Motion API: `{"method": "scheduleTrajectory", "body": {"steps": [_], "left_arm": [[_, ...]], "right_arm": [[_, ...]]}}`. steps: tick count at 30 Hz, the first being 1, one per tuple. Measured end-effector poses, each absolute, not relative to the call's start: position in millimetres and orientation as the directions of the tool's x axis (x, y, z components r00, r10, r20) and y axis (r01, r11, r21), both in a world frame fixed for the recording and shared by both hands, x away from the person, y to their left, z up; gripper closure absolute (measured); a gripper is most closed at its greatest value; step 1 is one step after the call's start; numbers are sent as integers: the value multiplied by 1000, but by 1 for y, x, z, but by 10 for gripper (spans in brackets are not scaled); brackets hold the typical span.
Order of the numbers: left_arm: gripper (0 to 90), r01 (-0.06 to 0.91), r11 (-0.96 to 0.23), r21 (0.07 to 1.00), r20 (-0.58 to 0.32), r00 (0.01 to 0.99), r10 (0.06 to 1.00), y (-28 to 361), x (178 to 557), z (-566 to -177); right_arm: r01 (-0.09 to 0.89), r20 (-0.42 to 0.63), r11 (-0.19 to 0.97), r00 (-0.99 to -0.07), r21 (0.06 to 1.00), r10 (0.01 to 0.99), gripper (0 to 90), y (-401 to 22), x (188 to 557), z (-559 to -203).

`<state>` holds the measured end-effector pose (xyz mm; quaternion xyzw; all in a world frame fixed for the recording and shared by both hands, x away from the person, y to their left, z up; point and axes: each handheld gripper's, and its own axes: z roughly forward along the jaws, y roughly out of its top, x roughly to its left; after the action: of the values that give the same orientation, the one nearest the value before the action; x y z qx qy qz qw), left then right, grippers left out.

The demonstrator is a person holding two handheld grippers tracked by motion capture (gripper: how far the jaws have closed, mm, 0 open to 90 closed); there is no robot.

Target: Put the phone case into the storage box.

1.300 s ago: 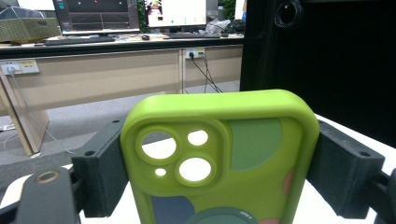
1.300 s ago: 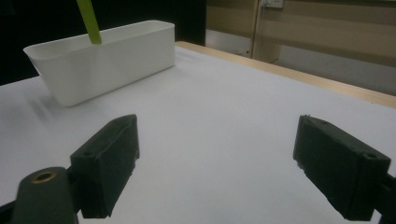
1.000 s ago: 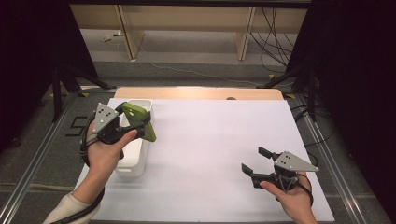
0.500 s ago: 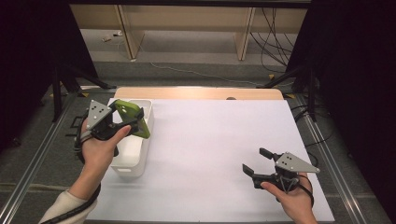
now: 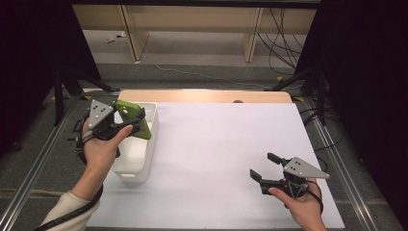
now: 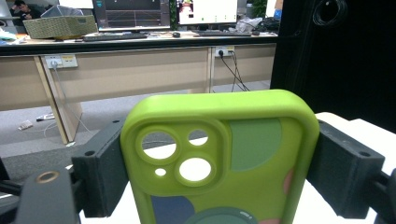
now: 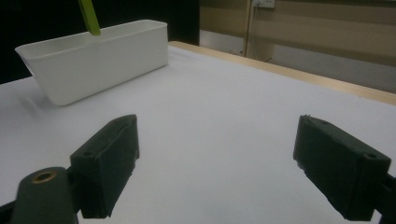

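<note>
**Phone case held over the bin, other hand waiting**

Left hand has drifted up and toward the far end of the bin since the earlier frame, taking the case with it; right hand hasn't budged. Left gripper has its jaws clamped across the width of the green phone case, pads pressing both long edges, seen clearly in the left gripper view where the case stands between the jaws, camera cutouts up. Case hangs above the white bin, not touching it as far as I can tell, tilted with its top leaning away from the hand. Right gripper hovers low over the white table cover, jaws wide apart, nothing between them; from its own view the bin sits well off, with a green sliver of the case above it.

Looks like the case is either coming out of or going into the bin; can't tell which. To do it well: keep the squeeze even, the case is slick and rounded, so it could pivot. Clear the bin rim before moving sideways. Set it flat, release only once it's supported.
</note>
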<state>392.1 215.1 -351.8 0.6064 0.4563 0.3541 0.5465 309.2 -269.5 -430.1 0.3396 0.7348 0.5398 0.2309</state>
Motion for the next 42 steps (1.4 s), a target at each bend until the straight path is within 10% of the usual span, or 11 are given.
{"method": "scheduleTrajectory", "body": {"steps": [42], "left_arm": [[158, 178, 20, 984, -67, 261, 963, 219, 422, -355]], "right_arm": [[252, 31, 183, -661, 950, 750, 156, -270, 310, -432]]}}
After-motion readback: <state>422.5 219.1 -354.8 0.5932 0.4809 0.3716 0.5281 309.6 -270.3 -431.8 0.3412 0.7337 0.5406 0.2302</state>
